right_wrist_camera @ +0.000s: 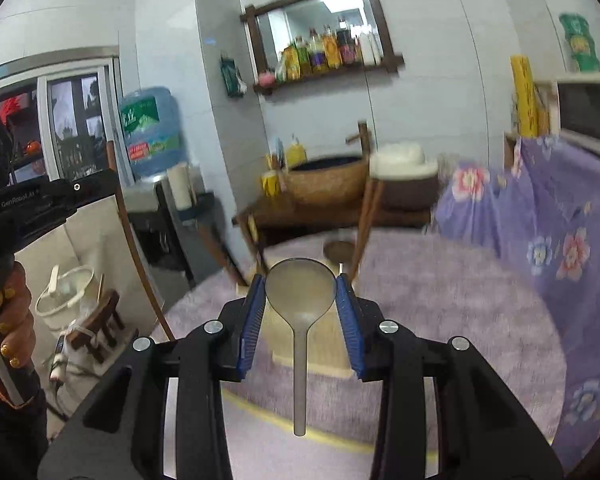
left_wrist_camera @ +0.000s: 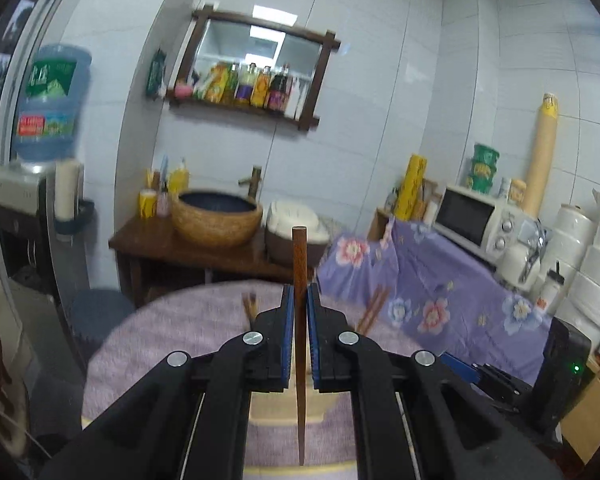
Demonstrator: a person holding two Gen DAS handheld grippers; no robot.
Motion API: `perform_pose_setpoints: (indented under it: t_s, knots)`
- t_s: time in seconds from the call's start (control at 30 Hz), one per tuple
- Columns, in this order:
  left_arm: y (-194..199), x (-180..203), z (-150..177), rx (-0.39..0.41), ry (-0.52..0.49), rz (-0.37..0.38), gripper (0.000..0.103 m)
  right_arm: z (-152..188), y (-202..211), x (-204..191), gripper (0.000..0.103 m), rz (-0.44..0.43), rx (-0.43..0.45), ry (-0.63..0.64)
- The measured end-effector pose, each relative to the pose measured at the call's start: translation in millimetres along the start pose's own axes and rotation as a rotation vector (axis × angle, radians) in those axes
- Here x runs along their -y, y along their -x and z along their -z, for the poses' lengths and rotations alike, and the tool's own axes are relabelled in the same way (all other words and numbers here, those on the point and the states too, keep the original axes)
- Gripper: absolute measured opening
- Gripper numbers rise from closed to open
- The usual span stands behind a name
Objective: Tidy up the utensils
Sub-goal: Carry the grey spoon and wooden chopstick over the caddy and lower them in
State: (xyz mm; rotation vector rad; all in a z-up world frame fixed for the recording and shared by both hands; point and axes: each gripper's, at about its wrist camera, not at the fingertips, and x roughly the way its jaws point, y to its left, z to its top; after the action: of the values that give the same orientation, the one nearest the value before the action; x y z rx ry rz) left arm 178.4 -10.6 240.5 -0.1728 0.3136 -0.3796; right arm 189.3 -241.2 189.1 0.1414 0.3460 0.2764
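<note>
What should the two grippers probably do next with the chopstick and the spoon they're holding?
Probably lower both toward the pale wooden holder on the purple tablecloth. The left gripper clamps a brown chopstick and the right gripper a grey spoon, both raised above it.

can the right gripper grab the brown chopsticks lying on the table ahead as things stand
Probably not yet. The right gripper already has its jaws shut on a grey spoon, so it has no free grip for the brown wooden chopsticks beyond it, though the path looks open.
</note>
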Motion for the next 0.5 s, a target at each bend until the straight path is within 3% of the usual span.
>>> perform_pose_setpoints:
  t_s: [0.1,0.23,0.37,0.5]
  knots:
    - [-12,12,-32,0.066,-0.022,-0.022,0.008,-39,-13,-4,0.037,-0.002,0.052,0.003]
    - [-37,28,-52,0.147,-0.064,-0.076,0.008,-70,-37,-11,0.037,0.059,0.132,0.053]
    - [-70,31,-35,0.145,-0.072,-0.122,0.008,-66,-64,-7,0.037,0.087,0.123,0.059]
    - [-99,23,-3,0.097,-0.057,-0.145,0.008,-38,-88,0,0.037,0.115,0.103,0.082]
